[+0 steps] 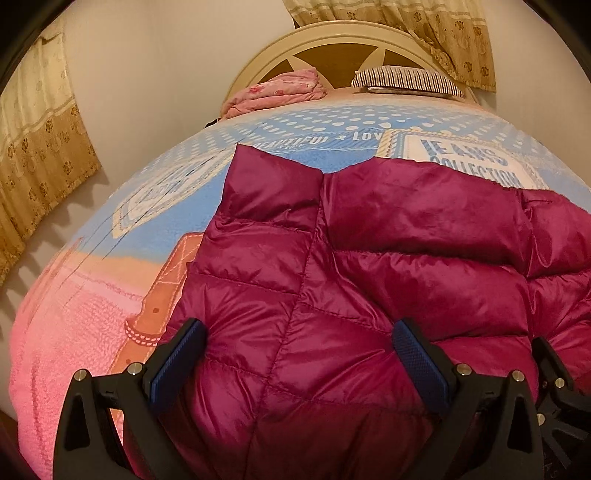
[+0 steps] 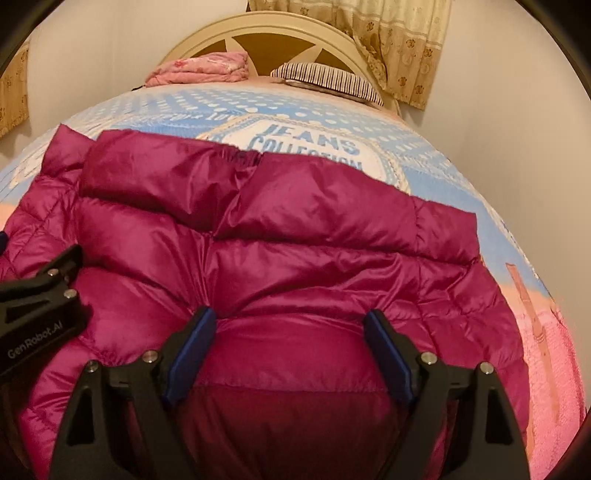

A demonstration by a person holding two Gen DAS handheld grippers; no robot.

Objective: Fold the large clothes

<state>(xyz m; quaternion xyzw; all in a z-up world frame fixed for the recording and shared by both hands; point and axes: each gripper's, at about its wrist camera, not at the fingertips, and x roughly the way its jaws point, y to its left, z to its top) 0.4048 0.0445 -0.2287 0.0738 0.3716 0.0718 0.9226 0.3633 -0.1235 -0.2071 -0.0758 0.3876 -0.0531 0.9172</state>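
A magenta quilted down jacket (image 1: 369,258) (image 2: 277,240) lies spread on the bed, its far edge toward the headboard. A diagonally quilted panel lies along its left side in the left wrist view. My left gripper (image 1: 299,325) hovers over that left part with its blue pads wide apart and nothing pinched. Over the jacket's near middle, my right gripper (image 2: 290,314) is open too, the puffy fabric bulging below its fingers. Each gripper shows in the other's view: the right gripper (image 1: 554,373) at the lower right, the left gripper (image 2: 48,280) at the left edge.
The bedspread (image 1: 92,295) (image 2: 535,314) is blue and pink with printed lettering. A folded pink blanket (image 1: 277,90) and a striped pillow (image 1: 406,79) lie by the cream headboard (image 1: 332,33). Floral curtains (image 1: 40,155) hang left and right, with a wall on each side.
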